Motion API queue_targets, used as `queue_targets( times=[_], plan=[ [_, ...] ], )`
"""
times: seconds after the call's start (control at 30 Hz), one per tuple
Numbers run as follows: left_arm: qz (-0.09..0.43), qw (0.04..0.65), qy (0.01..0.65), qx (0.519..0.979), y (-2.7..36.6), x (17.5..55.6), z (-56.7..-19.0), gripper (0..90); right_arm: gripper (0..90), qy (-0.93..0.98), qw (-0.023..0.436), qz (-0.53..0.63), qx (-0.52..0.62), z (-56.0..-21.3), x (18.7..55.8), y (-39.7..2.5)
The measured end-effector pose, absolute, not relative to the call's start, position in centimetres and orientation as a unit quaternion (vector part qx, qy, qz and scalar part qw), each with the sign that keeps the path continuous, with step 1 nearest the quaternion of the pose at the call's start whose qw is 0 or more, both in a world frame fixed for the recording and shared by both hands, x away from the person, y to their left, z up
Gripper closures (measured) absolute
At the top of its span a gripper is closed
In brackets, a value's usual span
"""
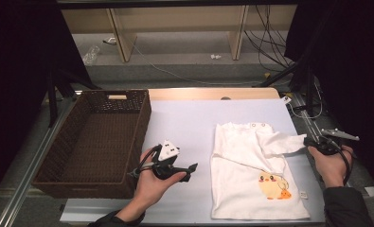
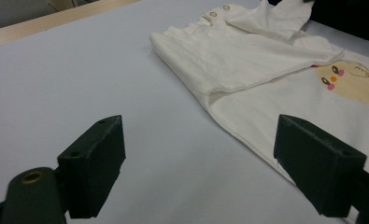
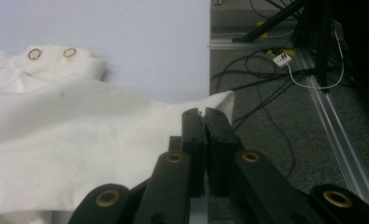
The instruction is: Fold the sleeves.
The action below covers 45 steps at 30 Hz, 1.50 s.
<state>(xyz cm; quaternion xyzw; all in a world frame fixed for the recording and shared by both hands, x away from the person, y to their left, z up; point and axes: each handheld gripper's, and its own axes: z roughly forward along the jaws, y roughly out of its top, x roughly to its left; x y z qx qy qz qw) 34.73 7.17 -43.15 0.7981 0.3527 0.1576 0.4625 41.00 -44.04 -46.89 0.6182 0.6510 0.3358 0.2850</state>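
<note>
Floor of grey concrete [image 1: 184,56] stretches beyond both tongs, strewn with black cables [image 1: 270,42] and backed by pale wooden shelf legs. Nearer lies the table [image 1: 184,118], covered in a smooth white sheet, with a strip of light wood showing along its far edge and metal rails down each side. Left of the left gripper [image 1: 190,171] stands a large rectangular basket [image 1: 92,142] of dark brown woven wicker, deep-walled, with a handle slot in its far end; its near corner sits just beside the hand holding that gripper. Between the two tongs lies the white shirt [image 1: 244,184], soft cotton, flat and partly folded, printed with a yellow chick and bearing two brass snaps at its collar. One sleeve is drawn out toward the table's right edge, where the right gripper [image 3: 204,113] has its jaws pressed together on the cloth's tip, at or just past the sheet's border above the floor. The left gripper hovers over bare sheet, jaws wide apart, the shirt's folded edge just ahead of it. Open sheet runs ahead of the left tongs to the far edge.
</note>
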Motion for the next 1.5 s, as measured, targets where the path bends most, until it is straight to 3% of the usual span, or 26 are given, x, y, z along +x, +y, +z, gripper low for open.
queue_targets(
  times=[0.8, 1.5],
  plan=[
    [0.159, 0.462, 0.352, 0.798, 7.2, 34.7, -43.1, 16.4, 88.0, 0.655, 0.301, 0.361, 0.592, -45.3, 40.6, -42.5],
    [0.159, 0.462, 0.354, 0.797, 7.3, 34.8, -43.1, 16.4, 88.3, 0.731, 0.272, 0.406, 0.476, -43.5, 39.6, -35.1]
  ],
)
